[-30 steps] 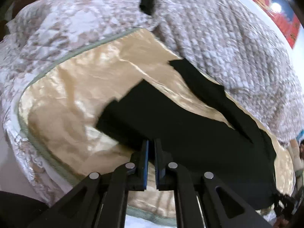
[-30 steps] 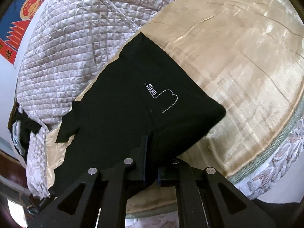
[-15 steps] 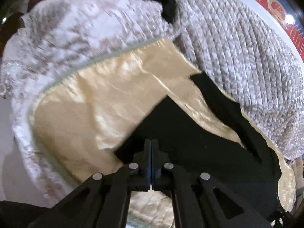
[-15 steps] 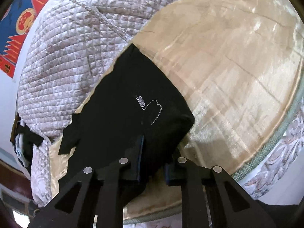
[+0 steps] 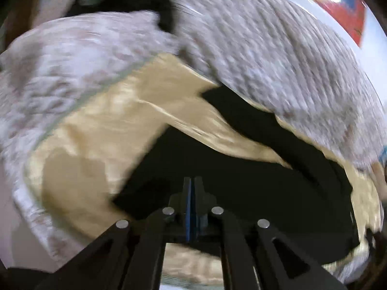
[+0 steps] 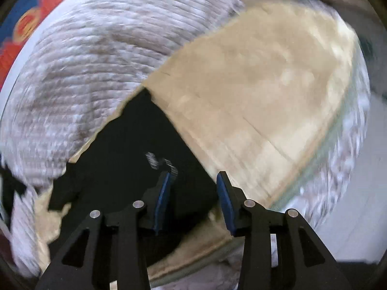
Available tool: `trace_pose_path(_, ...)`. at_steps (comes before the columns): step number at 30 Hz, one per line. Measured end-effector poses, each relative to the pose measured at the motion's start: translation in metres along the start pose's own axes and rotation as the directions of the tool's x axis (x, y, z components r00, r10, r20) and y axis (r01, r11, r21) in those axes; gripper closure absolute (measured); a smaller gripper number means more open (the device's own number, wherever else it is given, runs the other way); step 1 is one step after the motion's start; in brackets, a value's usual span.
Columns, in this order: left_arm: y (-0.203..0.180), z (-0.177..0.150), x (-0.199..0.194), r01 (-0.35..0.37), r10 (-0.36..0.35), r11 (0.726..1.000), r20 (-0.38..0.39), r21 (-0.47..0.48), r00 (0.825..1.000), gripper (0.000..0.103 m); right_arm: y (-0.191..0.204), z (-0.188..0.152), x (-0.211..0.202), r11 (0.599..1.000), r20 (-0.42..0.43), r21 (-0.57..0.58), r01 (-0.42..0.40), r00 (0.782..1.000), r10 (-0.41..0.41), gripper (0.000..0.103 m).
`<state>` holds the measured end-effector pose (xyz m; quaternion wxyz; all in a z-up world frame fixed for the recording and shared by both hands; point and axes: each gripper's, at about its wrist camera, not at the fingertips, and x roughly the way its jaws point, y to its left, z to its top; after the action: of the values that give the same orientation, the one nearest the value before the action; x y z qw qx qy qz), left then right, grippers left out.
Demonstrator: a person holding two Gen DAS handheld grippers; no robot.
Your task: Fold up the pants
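The black pants [image 5: 241,176] lie on a gold satin sheet [image 5: 101,130], one leg reaching toward the quilt. My left gripper [image 5: 192,188] is shut, its jaws pressed together over the near edge of the pants; the frame is too blurred to tell whether cloth is pinched between them. In the right wrist view the pants [image 6: 135,149] show white stitched lettering [image 6: 154,160]. My right gripper [image 6: 194,181] is open, with the pants edge lying between and under its blue pads [image 6: 163,193].
A grey quilted blanket [image 5: 278,55] is heaped behind the sheet and also fills the upper left of the right wrist view [image 6: 84,60]. A pale patterned bedspread [image 5: 60,55] borders the sheet on the left. The bed edge [image 6: 338,169] drops off at right.
My right gripper has opened and let go of the pants edge it held. My left gripper stayed shut and moved forward over the pants. Both views are now motion-blurred.
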<state>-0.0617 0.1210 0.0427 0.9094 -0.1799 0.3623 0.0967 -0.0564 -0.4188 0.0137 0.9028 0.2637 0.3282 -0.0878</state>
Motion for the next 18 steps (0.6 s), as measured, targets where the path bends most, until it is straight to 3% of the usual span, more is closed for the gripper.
trace_pose_path(2, -0.006, -0.005, 0.020, -0.036, 0.037, 0.999, -0.066, 0.016, 0.997, 0.096, 0.027, -0.003, 0.005, 0.988, -0.012, -0.151, -0.031, 0.999, 0.030, 0.063)
trace_pose_path(4, 0.004, -0.012, 0.040, -0.108, 0.107, 0.994, -0.161, 0.001, 0.981, 0.096, 0.042, -0.009, 0.016, 0.969, -0.047, -0.246, -0.038, 0.999, 0.027, 0.063)
trace_pose_path(6, 0.013, -0.013, 0.035, -0.081, 0.075, 0.996, -0.146, -0.037, 0.986, 0.096, 0.044, -0.015, 0.035, 0.960, -0.119, -0.281, -0.008, 0.993, -0.027, 0.063)
trace_pose_path(8, 0.015, -0.010, 0.027, -0.151, 0.147, 0.988, -0.128, -0.025, 0.981, 0.096, 0.031, -0.016, 0.046, 0.969, -0.153, -0.244, 0.040, 0.985, -0.080, 0.063)
trace_pose_path(10, 0.016, -0.005, 0.021, -0.198, 0.195, 0.980, -0.101, -0.017, 0.976, 0.091, 0.024, -0.010, 0.039, 0.976, -0.105, -0.200, 0.089, 0.988, -0.111, 0.063)
trace_pose_path(11, 0.016, -0.004, 0.021, -0.185, 0.183, 0.983, -0.097, -0.017, 0.978, 0.089, 0.022, -0.005, 0.034, 0.973, -0.067, -0.194, 0.126, 0.988, -0.141, 0.063)
trace_pose_path(13, 0.004, -0.001, 0.021, -0.151, 0.152, 0.988, -0.089, 0.008, 0.984, 0.086, 0.026, 0.002, 0.029, 0.973, -0.036, -0.201, 0.116, 0.991, -0.126, 0.063)
trace_pose_path(18, -0.044, 0.011, 0.037, -0.032, 0.047, 0.988, -0.095, 0.149, 0.994, 0.062, 0.062, 0.011, 0.053, 0.953, -0.115, -0.302, 0.010, 0.992, -0.047, 0.063)
